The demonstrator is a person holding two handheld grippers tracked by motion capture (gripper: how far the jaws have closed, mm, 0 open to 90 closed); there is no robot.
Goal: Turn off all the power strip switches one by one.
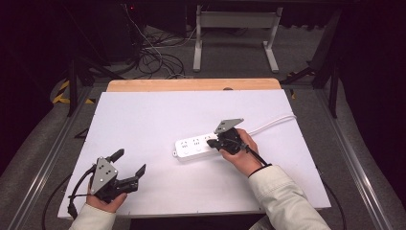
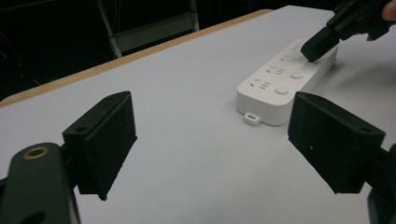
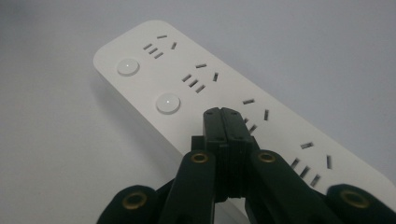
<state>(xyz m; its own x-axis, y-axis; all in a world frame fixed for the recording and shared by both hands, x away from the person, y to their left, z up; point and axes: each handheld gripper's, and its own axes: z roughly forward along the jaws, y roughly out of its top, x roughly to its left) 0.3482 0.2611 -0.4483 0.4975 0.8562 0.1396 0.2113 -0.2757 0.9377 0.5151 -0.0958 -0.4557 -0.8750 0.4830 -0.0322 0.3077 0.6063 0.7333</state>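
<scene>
A white power strip [image 1: 194, 147] lies near the middle of the white table, with several socket groups and round buttons on top; its white cable [image 1: 273, 120] runs off to the right. My right gripper [image 1: 215, 143] is shut, with nothing between its jaws. Its tips [image 3: 227, 113] rest on or just above the strip [image 3: 205, 88], right beside the second round button [image 3: 168, 103]; whether they touch I cannot tell. The left gripper view shows those tips [image 2: 313, 50] on the strip [image 2: 280, 84]. My left gripper [image 1: 128, 163] is open at the table's near left, well apart from the strip.
The white board [image 1: 143, 120] ends in a wooden strip [image 1: 191, 85] at the far side. Beyond it stand a white table frame [image 1: 234, 33] and loose floor cables [image 1: 153, 57]. Metal rails [image 1: 356, 167] flank the table.
</scene>
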